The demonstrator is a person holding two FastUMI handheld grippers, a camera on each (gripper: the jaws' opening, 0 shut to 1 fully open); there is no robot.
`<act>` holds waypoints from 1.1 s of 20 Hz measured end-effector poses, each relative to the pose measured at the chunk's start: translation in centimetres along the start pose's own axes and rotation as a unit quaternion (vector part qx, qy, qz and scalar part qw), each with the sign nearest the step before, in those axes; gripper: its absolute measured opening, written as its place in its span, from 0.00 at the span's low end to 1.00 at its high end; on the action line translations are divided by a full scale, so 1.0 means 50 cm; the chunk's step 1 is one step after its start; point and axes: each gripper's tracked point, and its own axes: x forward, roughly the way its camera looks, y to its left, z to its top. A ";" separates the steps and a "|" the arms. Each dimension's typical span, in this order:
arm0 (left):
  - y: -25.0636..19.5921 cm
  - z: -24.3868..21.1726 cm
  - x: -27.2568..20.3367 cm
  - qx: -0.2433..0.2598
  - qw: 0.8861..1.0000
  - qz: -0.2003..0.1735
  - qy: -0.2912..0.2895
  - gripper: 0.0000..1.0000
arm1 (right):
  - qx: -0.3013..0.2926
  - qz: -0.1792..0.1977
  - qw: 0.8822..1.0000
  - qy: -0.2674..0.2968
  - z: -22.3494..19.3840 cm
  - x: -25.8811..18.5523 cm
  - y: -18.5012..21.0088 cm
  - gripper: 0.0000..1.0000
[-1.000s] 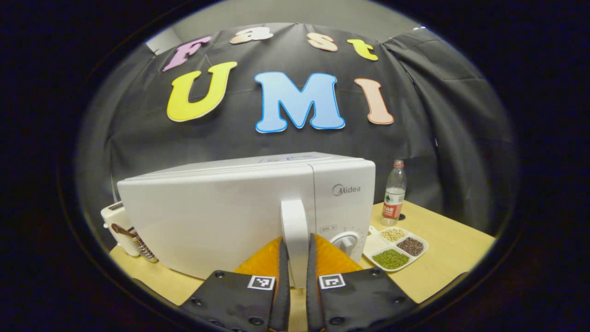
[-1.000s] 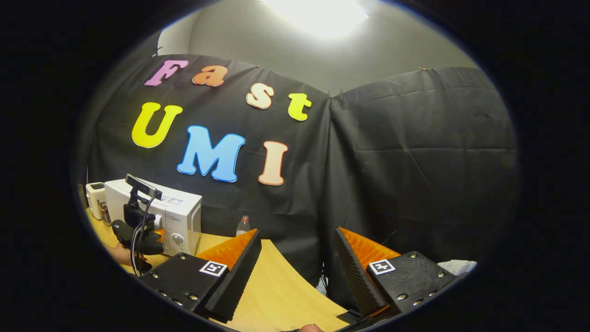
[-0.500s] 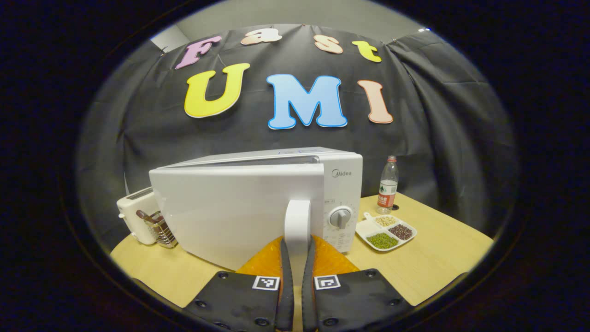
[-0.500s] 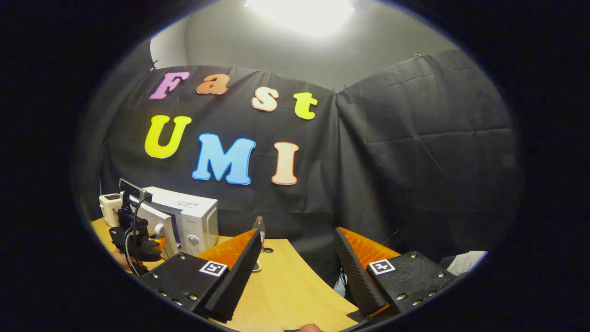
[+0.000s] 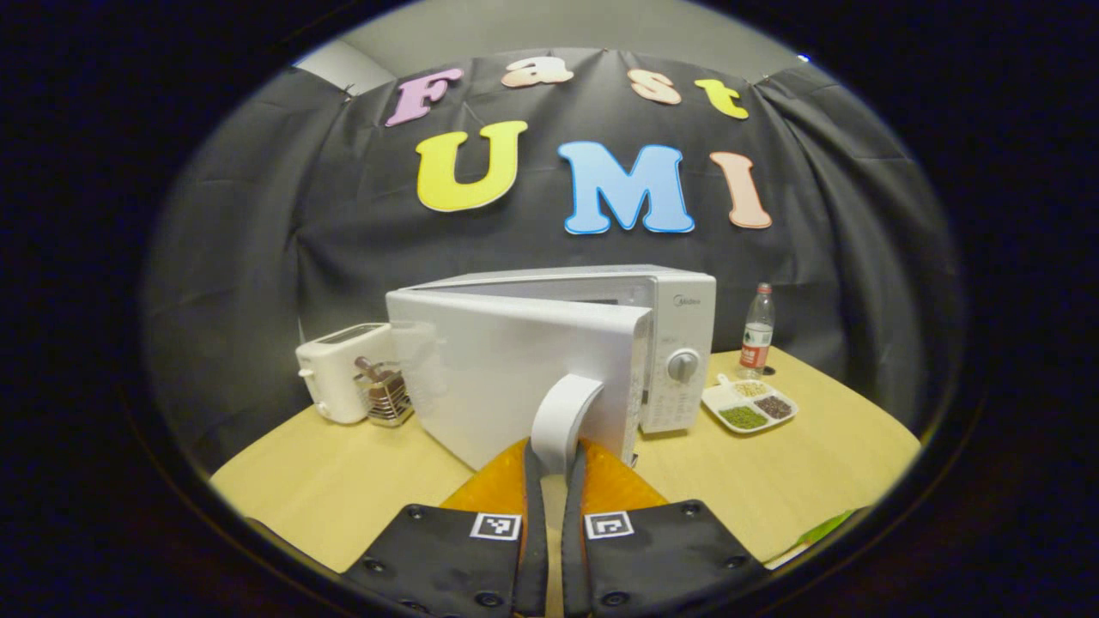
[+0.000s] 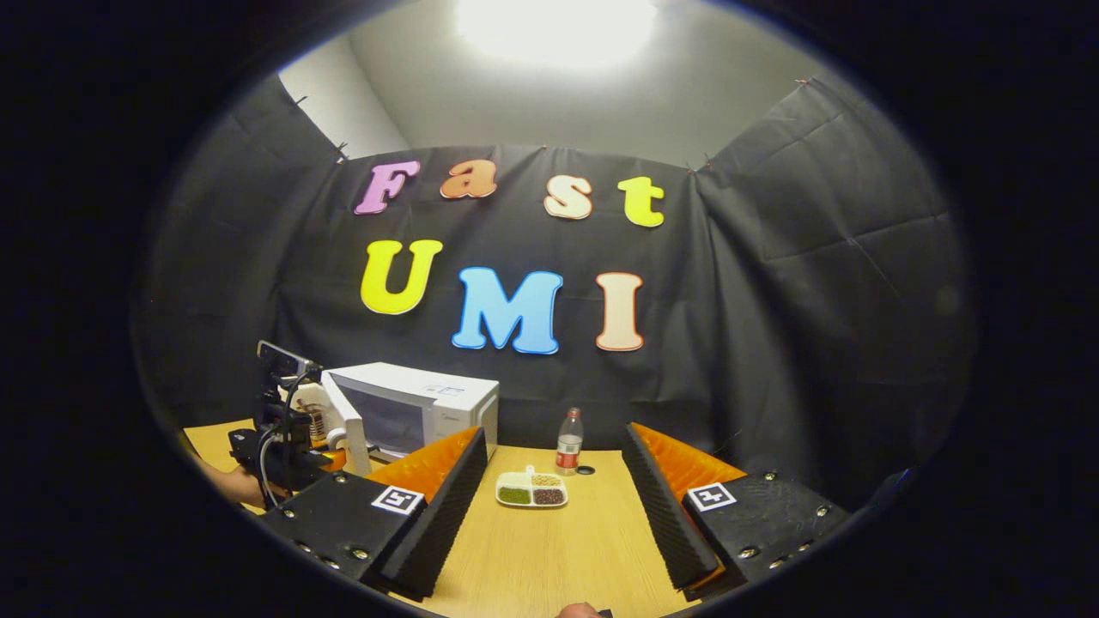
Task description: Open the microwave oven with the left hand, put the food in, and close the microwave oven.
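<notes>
The white microwave [image 5: 678, 343] stands at the back of the wooden table [image 5: 361, 489], its door [image 5: 515, 369] swung partly open towards me. My left gripper [image 5: 550, 457] is shut on the door's white handle [image 5: 562, 410]. A white divided tray of beans and grains [image 5: 749, 405] lies to the right of the microwave. In the right gripper view, my right gripper [image 6: 549, 506] hangs open and empty above the table, with the tray [image 6: 531, 489] beyond its fingers. Further left there, the left gripper [image 6: 288, 455] sits by the open door [image 6: 350, 425] of the microwave [image 6: 429, 408].
A water bottle [image 5: 756, 330] stands behind the tray, also seen as a bottle [image 6: 567, 442] in the right gripper view. A white toaster [image 5: 339, 382] and a wire utensil holder [image 5: 384, 396] stand left of the microwave. Something green [image 5: 824, 528] lies at the table's near right edge.
The microwave door has swung further open, pulled by my left gripper on its handle. The right gripper view has turned left, bringing the tray and bottle between its fingers.
</notes>
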 end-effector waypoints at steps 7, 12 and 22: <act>0.124 -0.028 -0.078 -0.008 1.000 0.006 0.011 0.13 | 0.016 0.045 0.999 -0.004 0.022 0.017 0.124 0.96; 0.219 -0.045 -0.113 -0.008 1.000 -0.023 0.013 0.13 | 0.014 0.053 0.998 0.002 0.028 0.037 0.230 0.96; 0.392 -0.066 -0.133 -0.003 0.998 -0.063 0.005 0.13 | 0.042 0.019 0.999 0.026 0.004 0.066 0.378 0.96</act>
